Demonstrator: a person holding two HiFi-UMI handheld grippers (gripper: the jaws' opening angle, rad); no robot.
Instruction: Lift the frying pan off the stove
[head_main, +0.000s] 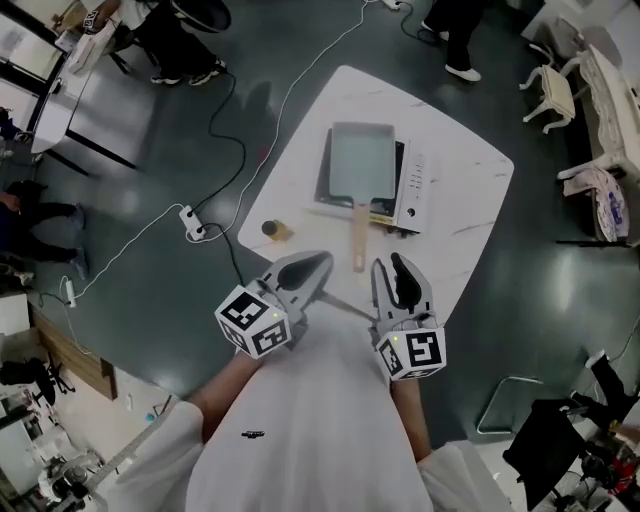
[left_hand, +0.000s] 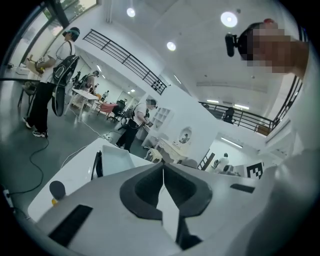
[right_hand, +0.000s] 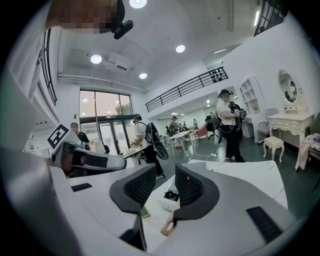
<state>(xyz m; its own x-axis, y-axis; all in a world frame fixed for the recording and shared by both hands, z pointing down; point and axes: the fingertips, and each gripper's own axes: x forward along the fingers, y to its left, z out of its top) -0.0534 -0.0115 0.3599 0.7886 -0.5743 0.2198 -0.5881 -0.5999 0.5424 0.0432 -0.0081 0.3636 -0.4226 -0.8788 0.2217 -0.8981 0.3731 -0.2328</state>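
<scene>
A grey rectangular frying pan (head_main: 360, 160) sits on a white portable stove (head_main: 413, 188) on the white table (head_main: 470, 215). Its wooden handle (head_main: 358, 238) points toward me. My left gripper (head_main: 322, 262) hovers above the table's near edge, left of the handle's end, with its jaws shut and empty. My right gripper (head_main: 392, 268) is just right of the handle's end, open, with nothing between its pads. In the right gripper view, the gripper (right_hand: 165, 174) looks past the handle (right_hand: 169, 225) lying low ahead. In the left gripper view, the gripper (left_hand: 163, 169) faces the pan (left_hand: 117, 160).
A small dark jar with a yellow base (head_main: 275, 229) stands on the table left of the handle. A power strip (head_main: 193, 222) and cables lie on the dark floor to the left. White chairs (head_main: 553, 92) and standing people surround the table.
</scene>
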